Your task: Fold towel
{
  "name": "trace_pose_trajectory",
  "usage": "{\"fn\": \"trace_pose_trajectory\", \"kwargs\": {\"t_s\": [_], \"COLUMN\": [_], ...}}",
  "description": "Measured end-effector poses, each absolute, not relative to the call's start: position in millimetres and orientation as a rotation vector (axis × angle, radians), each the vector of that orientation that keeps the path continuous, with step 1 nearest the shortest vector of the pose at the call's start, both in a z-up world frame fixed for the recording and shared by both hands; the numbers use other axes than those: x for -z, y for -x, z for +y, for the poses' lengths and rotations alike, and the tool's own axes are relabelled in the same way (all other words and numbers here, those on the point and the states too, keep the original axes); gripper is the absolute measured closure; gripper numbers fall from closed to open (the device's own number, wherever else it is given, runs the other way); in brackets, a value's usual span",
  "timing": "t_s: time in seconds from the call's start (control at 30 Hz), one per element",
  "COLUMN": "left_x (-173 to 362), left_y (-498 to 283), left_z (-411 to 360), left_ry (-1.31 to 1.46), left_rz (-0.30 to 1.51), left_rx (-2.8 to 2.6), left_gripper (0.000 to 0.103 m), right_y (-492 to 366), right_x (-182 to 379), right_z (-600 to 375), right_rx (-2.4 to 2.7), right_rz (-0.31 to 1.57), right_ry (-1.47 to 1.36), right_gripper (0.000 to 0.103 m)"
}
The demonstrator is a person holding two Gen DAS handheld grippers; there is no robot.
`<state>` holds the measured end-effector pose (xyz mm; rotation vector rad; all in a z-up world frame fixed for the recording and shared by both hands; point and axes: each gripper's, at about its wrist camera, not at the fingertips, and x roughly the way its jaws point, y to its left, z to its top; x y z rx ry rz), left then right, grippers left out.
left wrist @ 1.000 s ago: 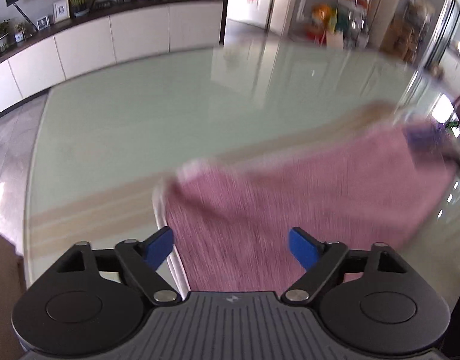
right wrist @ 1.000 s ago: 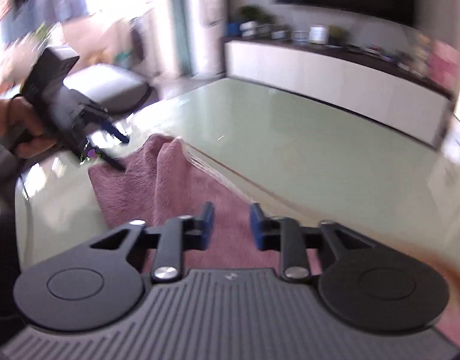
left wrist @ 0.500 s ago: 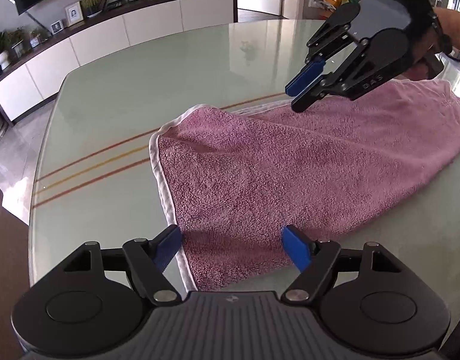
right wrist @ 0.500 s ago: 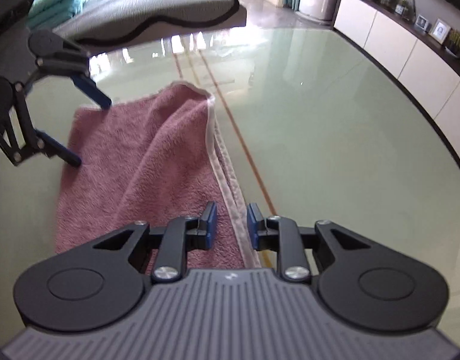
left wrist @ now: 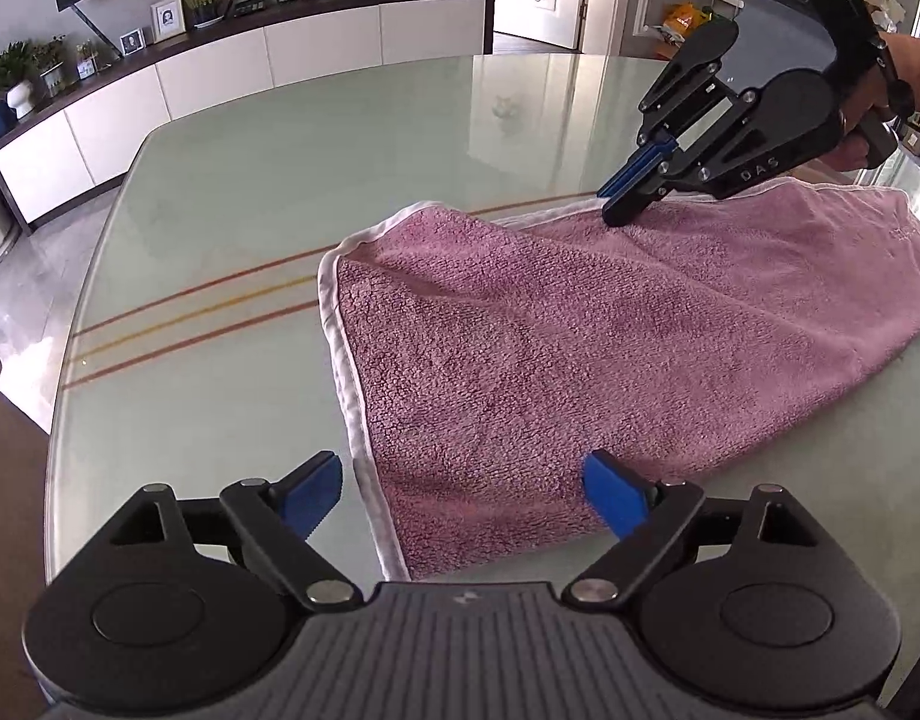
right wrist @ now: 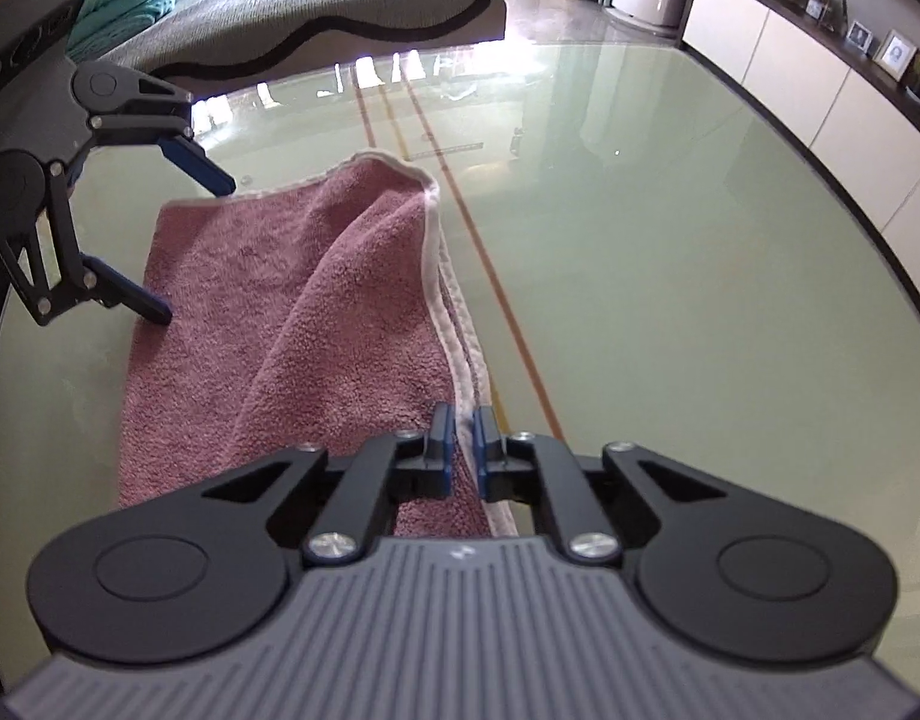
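Pink terry towel (left wrist: 580,324) lying doubled, rumpled, on glass table (left wrist: 291,180). Right gripper (right wrist: 464,435) pinching far white hem; left gripper (left wrist: 460,486) gaping over near corner. Could slip from hem or fold crooked.

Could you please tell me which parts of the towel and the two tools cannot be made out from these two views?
- Towel, left wrist view: its right end is cut off by the frame edge.
- Towel, right wrist view: the near end lies hidden under the right tool body.
- Right tool, left wrist view: its fingertips press together at the white hem, so the pinched cloth is hidden.
- Left tool: the holding hand is out of frame.
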<state>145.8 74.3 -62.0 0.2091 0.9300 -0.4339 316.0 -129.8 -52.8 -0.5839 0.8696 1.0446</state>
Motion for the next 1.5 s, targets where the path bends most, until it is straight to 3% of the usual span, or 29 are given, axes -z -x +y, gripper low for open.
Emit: {"fn": "trace_pose_trajectory", "kwargs": {"t_s": [0.3, 0.47, 0.57, 0.63, 0.8, 0.97, 1.03, 1.17, 1.3, 1.4, 1.5], "left_x": [65.6, 67.0, 62.3, 53.6, 32.5, 58.2, 68.1, 70.6, 69.9, 57.7, 40.2], "left_y": [-145.6, -146.3, -144.3, -140.9, -145.3, -169.3, -159.8, -144.8, -135.7, -145.0, -160.5], "left_z": [77.0, 79.5, 82.4, 83.2, 69.2, 52.6, 47.0, 50.8, 55.7, 49.7, 33.0], "left_ry": [-0.206, -0.208, -0.21, -0.206, -0.181, -0.133, -0.188, -0.197, -0.207, -0.22, -0.2], "left_rz": [0.919, 0.922, 0.93, 0.909, 0.792, 0.882, 0.862, 0.865, 0.874, 0.871, 0.822], "left_rx": [0.43, 0.433, 0.439, 0.438, 0.456, 0.42, 0.428, 0.401, 0.395, 0.356, 0.329], "left_gripper": [0.01, 0.008, 0.013, 0.023, 0.02, 0.019, 0.013, 0.011, 0.01, 0.02, 0.017], "right_y": [-317.4, -319.2, -319.4, -311.4, -280.4, -244.3, -229.8, -200.9, -177.5, -163.3, -168.4], "right_x": [58.8, 54.7, 41.3, 30.7, 35.6, 49.6, 55.2, 66.3, 70.1, 54.2, 44.7], "right_z": [-130.1, -132.5, -148.6, -168.1, -211.3, -257.0, -275.3, -311.8, -340.3, -343.4, -329.5], "right_rx": [-0.994, -0.946, -0.913, -0.868, -0.686, -0.471, -0.385, -0.212, -0.099, -0.11, -0.099], "right_rz": [0.864, 0.853, 0.812, 0.764, 0.754, 0.768, 0.772, 0.775, 0.754, 0.652, 0.602], "right_ry": [0.623, 0.606, 0.533, 0.46, 0.342, 0.235, 0.192, 0.106, 0.038, -0.014, -0.058], "right_gripper": [0.095, 0.073, 0.073, 0.073, 0.073, 0.06, 0.06, 0.041, 0.044, 0.041, 0.038]}}
